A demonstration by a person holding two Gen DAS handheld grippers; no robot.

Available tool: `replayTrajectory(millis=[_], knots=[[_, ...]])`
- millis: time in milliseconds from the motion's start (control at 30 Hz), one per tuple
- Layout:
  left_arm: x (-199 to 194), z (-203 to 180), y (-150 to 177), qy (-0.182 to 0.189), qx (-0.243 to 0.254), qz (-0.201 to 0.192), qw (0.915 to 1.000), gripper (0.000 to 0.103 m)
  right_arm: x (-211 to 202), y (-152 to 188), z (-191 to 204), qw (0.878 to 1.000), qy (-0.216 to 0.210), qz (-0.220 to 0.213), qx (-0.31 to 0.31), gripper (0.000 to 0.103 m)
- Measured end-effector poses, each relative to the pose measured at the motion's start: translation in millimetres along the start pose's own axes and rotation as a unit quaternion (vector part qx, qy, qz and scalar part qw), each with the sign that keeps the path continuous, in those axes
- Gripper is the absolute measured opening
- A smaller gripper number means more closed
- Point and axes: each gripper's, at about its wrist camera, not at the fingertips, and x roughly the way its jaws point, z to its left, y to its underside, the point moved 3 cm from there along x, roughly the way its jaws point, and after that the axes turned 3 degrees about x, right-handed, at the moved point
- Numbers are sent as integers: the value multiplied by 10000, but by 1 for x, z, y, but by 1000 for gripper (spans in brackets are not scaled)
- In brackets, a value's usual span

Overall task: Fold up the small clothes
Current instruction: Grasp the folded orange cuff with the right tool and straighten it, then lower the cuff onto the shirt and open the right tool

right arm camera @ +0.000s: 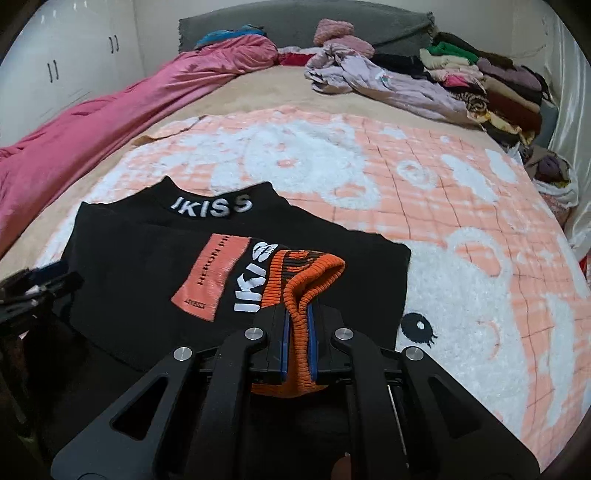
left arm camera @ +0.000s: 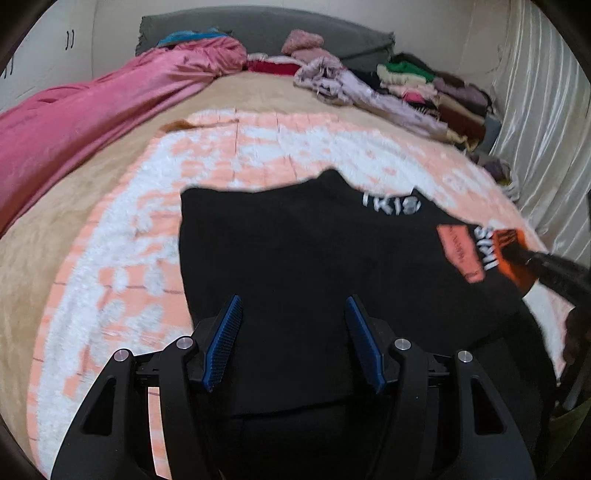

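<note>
my right gripper [right arm camera: 297, 314] is clenched on the orange ribbed knit cuff [right arm camera: 295, 280] of the black sweatshirt with white "ikiss" lettering [right arm camera: 147, 266]; the cuff is pinched between the blue pads and bunches up past the fingertips. in the left wrist view the same cuff [left arm camera: 511, 245] shows at the far right of the garment, with the right gripper's black body reaching in from the right edge.

my left gripper [left arm camera: 293, 314] is released, jaws standing apart with nothing between the blue ridged pads [left arm camera: 225, 339]; it hangs over the near part of the black sweatshirt [left arm camera: 295, 258], whether touching the cloth i cannot tell.

the sweatshirt lies flat on a peach-and-white fluffy blanket with a bear pattern [right arm camera: 461, 221], collar to the far side, an orange rectangular patch [right arm camera: 216, 277] on its chest beside the cuff.

further back: a pink satin quilt [right arm camera: 129, 110] along the left, a crumpled lilac garment [right arm camera: 388, 88], and a stack of folded clothes [right arm camera: 498, 88] at the far right near the grey headboard [right arm camera: 295, 26]. left wrist view is blurred.
</note>
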Motion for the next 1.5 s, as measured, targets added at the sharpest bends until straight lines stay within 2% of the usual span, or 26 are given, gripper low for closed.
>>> replayTrajectory(millis=[133,300,367,500,633,800,867,967,1100,1167,1233,1500], knots=[[6,-1,4,-76,30,60,9999,58,12,6,-6,9997,90,203,75,3],[6,3,5,37,-75,71,9999,59,24,12,-14,9990,252,351,153,4],[6,2,4,57,-88,72,9999,59,25,13,-18,9986,236,374,281,8],[5,3,4,88,-147,58,9998,59,17,12,-23,9982,231,359,418,14],[-4,6,1,252,-341,70,9991,61,-5,7,-26,9983,118,103,569,14],[-21,-6,-3,253,-170,-41,9995,62,-25,4,0,9993,-306,-62,206,15],[-23,-17,-2,342,-28,-12,9994,62,-27,8,18,9988,-481,-9,-35,16],[-19,-27,2,230,220,63,9995,62,-25,14,35,9978,-601,107,-266,16],[-12,-31,8,105,253,124,9995,64,-13,24,44,9970,-593,327,-365,16],[-9,-33,11,4,372,165,9992,64,-3,29,39,9973,-376,503,-382,15],[-6,-33,14,-17,406,211,9990,64,7,35,33,9962,-432,710,-264,12],[-4,-25,18,93,269,238,9993,65,8,42,33,9960,-478,727,-208,11]])
